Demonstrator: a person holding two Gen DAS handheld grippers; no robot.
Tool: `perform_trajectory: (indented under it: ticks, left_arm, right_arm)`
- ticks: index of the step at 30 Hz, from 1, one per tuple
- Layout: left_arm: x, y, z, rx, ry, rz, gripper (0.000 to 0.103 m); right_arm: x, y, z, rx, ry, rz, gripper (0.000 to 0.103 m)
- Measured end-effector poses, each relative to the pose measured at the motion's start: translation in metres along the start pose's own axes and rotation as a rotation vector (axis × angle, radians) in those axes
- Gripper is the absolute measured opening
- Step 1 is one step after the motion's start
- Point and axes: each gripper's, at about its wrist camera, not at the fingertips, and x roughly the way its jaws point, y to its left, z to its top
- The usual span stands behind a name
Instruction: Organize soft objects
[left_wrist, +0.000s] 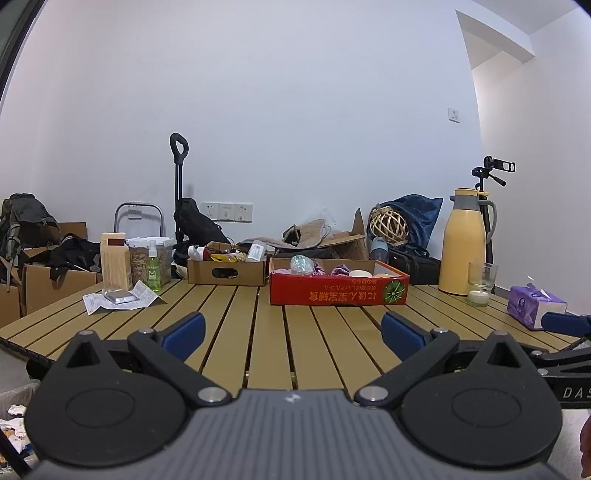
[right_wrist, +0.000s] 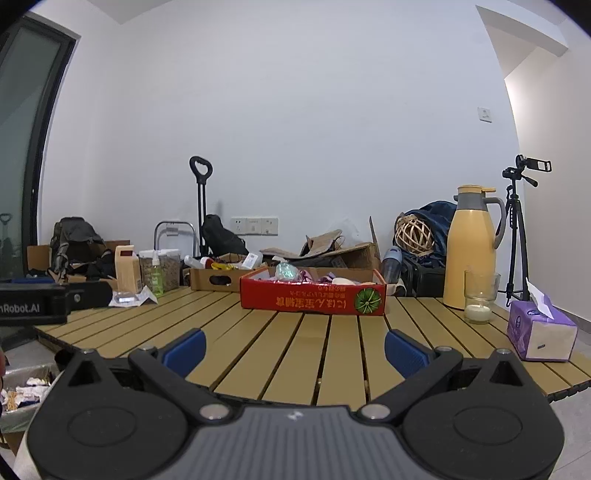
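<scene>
A red cardboard tray (left_wrist: 338, 290) (right_wrist: 312, 299) stands at the far middle of the slatted wooden table (left_wrist: 258, 332) (right_wrist: 295, 350). Soft items lie inside it: a pale green bundle (left_wrist: 301, 265) (right_wrist: 287, 271), purple cloth (left_wrist: 340, 270) (right_wrist: 306, 276) and pale round pieces (left_wrist: 360, 273). My left gripper (left_wrist: 291, 330) hovers open over the near edge, nothing between its blue pads. My right gripper (right_wrist: 293, 349) is likewise open and empty, well short of the tray. The right gripper's fingers (left_wrist: 565, 323) show at the right edge of the left wrist view.
A brown cardboard box (left_wrist: 226, 271) (right_wrist: 214, 280) of bottles sits left of the tray. A green spray bottle (left_wrist: 153, 271), jars and papers (left_wrist: 118, 301) crowd the far left. A yellow jug (left_wrist: 465, 243) (right_wrist: 471, 251), candle glass (left_wrist: 480, 286) (right_wrist: 480, 299) and purple tissue box (left_wrist: 533, 306) (right_wrist: 539, 330) stand right.
</scene>
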Motion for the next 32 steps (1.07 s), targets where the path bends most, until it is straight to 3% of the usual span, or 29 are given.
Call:
perform_trajectory:
  ticks: [26, 32]
  left_arm:
    - [-0.0018, -0.0016, 0.0007, -0.005, -0.006, -0.050, 0.103]
    - [0.0011, 0.0003, 0.0004, -0.014, -0.006, -0.027, 0.103]
  right_arm:
    - [-0.0052, -0.0010, -0.0003, 0.004, -0.030, -0.014, 0.103]
    - [-0.0037, -0.0020, -0.0011, 0.006, -0.025, -0.013, 0.103]
